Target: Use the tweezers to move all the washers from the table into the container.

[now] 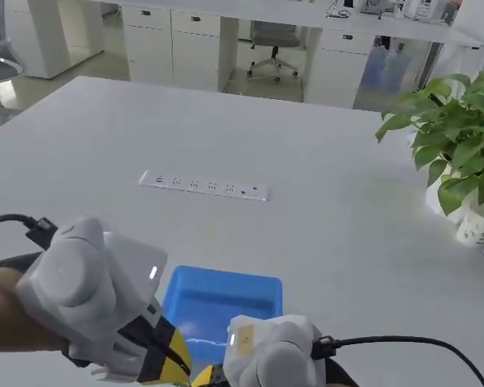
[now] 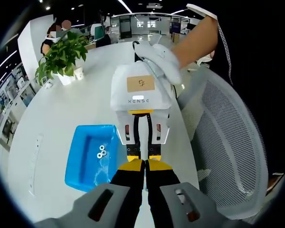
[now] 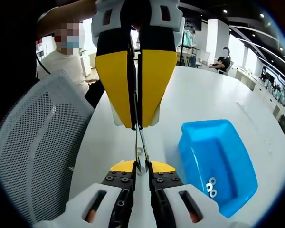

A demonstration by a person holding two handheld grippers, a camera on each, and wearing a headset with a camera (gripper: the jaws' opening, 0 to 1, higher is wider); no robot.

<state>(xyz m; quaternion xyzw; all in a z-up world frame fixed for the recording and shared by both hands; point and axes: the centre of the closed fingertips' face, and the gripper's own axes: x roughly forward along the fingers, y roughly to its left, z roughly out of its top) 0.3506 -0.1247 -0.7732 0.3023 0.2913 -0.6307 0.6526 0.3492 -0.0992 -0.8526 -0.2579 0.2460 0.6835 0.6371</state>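
Observation:
My two grippers meet tip to tip over the white table's near edge, just beside the blue container [image 1: 218,298]. The thin metal tweezers [image 3: 141,140] run from my right gripper [image 3: 137,168] up into the yellow jaws of my left gripper [image 3: 135,118]. Both grippers are shut on the tweezers. In the left gripper view my left gripper [image 2: 145,167] faces the right gripper [image 2: 143,153] head on. A few small washers [image 2: 102,151] lie on the container's floor [image 3: 211,185]. In the head view the left gripper [image 1: 171,364] comes in from the left and the right gripper [image 1: 216,376] from the bottom.
A white power strip [image 1: 203,185] lies mid-table beyond the container. A potted plant [image 1: 461,137] stands at the right edge. A grey mesh chair [image 3: 33,156] sits right behind the table's near edge [image 2: 228,142]. Desks and an office chair stand in the background.

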